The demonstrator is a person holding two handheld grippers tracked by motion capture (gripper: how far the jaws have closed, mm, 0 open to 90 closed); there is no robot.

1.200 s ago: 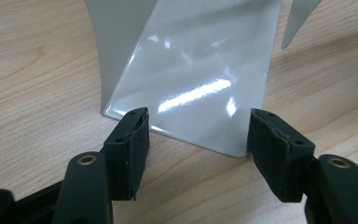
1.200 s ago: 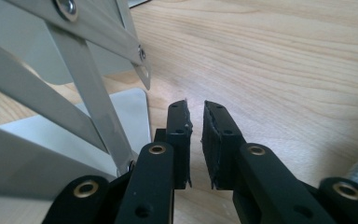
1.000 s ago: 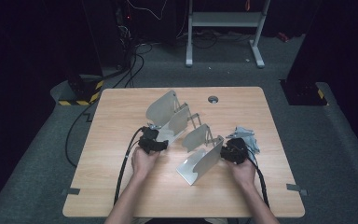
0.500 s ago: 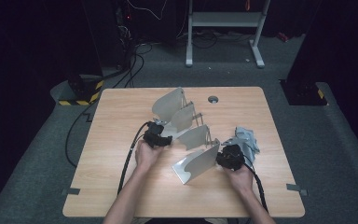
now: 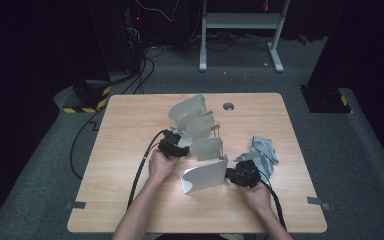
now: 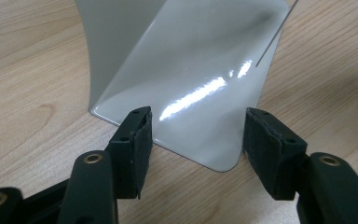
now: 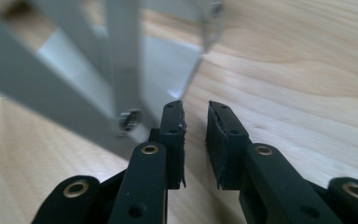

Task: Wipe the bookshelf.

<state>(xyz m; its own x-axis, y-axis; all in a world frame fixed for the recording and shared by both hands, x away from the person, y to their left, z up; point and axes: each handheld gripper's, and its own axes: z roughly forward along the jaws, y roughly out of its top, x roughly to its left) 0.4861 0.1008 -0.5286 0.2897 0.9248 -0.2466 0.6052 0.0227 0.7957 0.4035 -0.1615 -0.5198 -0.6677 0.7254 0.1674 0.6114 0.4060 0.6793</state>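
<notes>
Grey curved panels (image 5: 200, 125), four on a metal frame, are standing mid-counter (image 5: 130, 120). Left gripper (image 6: 196, 140) is holding its jaws wide apart, bracketing a glossy panel's lower corner without touching. Right gripper (image 7: 196, 140) is showing jaws nearly closed, gripping nothing, beside the nearest panel (image 5: 205, 176).

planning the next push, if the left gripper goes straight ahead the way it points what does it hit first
Most likely the glossy grey curved panel: the left gripper has its jaws wide open, with the panel's lower edge just ahead between them on the wooden table. Exact depth is hard to judge.
</notes>
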